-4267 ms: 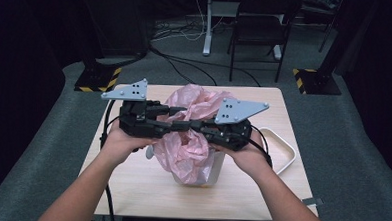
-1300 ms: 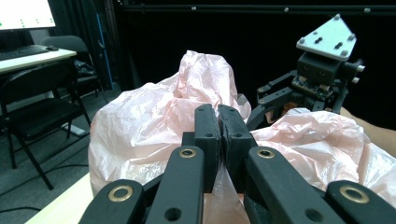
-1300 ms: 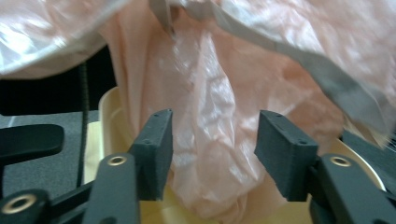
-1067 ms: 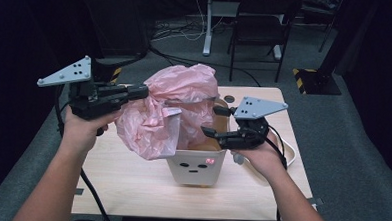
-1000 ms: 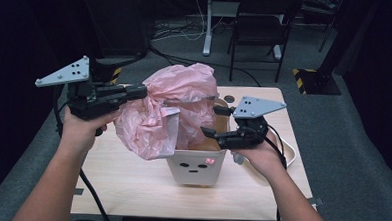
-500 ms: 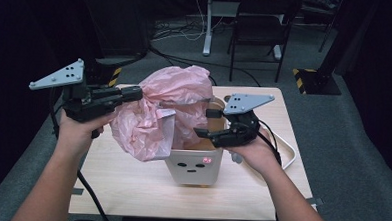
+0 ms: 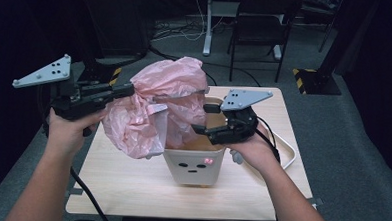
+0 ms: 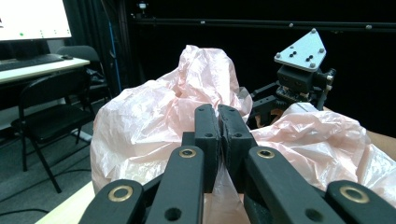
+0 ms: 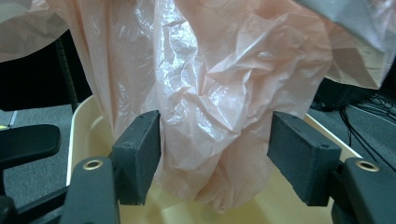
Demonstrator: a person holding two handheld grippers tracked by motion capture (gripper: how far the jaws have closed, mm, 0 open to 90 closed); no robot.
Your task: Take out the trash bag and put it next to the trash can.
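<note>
While I hold steady: table [image 7: 130, 187] carries cream bin [image 7: 194, 165]; pink bag [image 7: 159, 104] hangs half out over its rim, raised leftward. Left gripper [image 7: 127, 90] jaws pinched tight on bag film. Right gripper [image 7: 203, 118] jaws just widening, apart, straddling bag without pressing.

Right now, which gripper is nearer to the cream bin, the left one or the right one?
Right. The right gripper hovers open just over the cream bin, with the pink bag between its jaws. The left gripper is off to the bin's left, raised, shut on the bag.
</note>
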